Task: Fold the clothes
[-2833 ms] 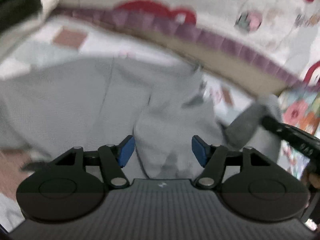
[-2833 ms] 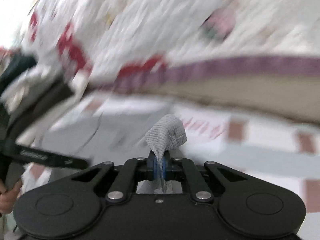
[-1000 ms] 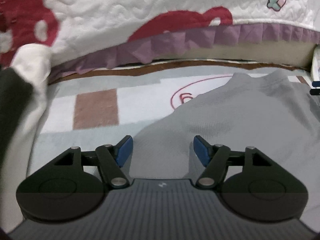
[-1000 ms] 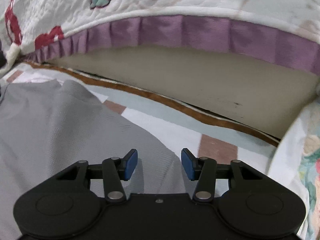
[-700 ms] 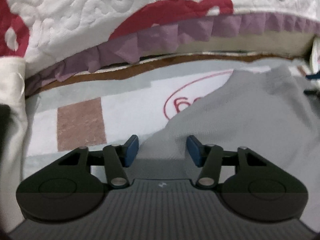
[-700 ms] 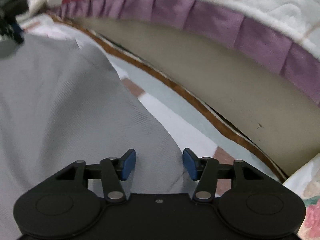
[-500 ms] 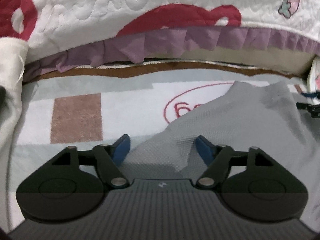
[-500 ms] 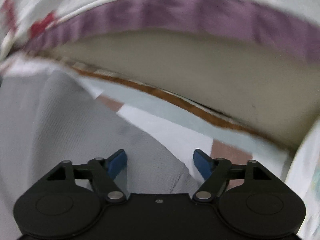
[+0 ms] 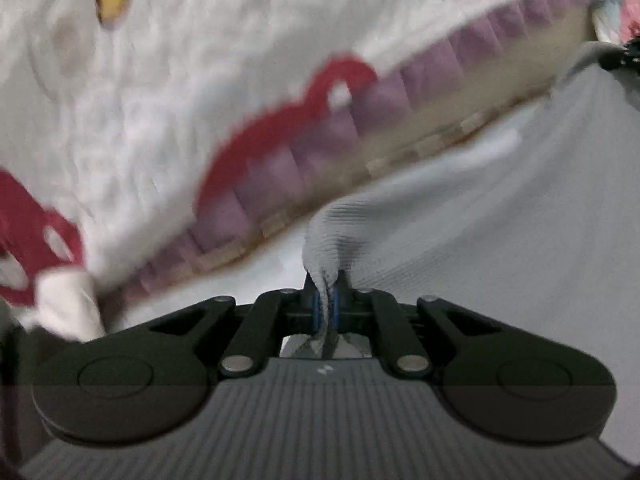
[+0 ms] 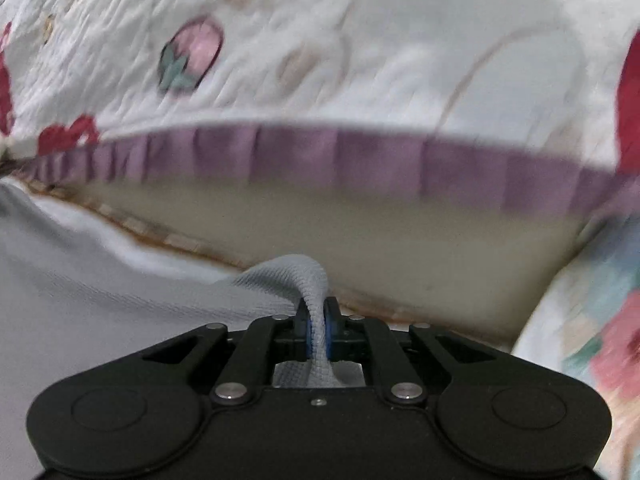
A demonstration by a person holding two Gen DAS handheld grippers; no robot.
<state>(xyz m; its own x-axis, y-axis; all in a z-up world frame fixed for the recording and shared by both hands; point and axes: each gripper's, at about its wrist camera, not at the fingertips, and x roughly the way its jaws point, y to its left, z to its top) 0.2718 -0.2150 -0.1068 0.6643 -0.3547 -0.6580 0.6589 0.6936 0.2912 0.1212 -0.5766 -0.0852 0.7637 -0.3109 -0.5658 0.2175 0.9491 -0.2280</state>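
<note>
A grey knit garment (image 9: 500,240) spreads over the floor mat and fills the right of the left wrist view. My left gripper (image 9: 326,306) is shut on a bunched fold of its edge, which puffs up above the blue pads. The same grey garment (image 10: 100,300) lies at the left of the right wrist view. My right gripper (image 10: 316,330) is shut on another pinched corner of it, the cloth arching over the pads. The other gripper (image 9: 624,56) shows as a dark shape at the far right edge of the left wrist view.
A quilted white bedspread (image 10: 320,40) with red and strawberry prints and a purple frill (image 10: 360,156) hangs over a beige bed base (image 10: 360,232) just ahead. A floral fabric (image 10: 600,340) sits at the right. A white cloth (image 9: 68,304) lies at the left.
Both grippers stood open over the flat garment; now each has closed on a fold of its edge. The left view has rolled and swung, and both views are blurred with motion.
</note>
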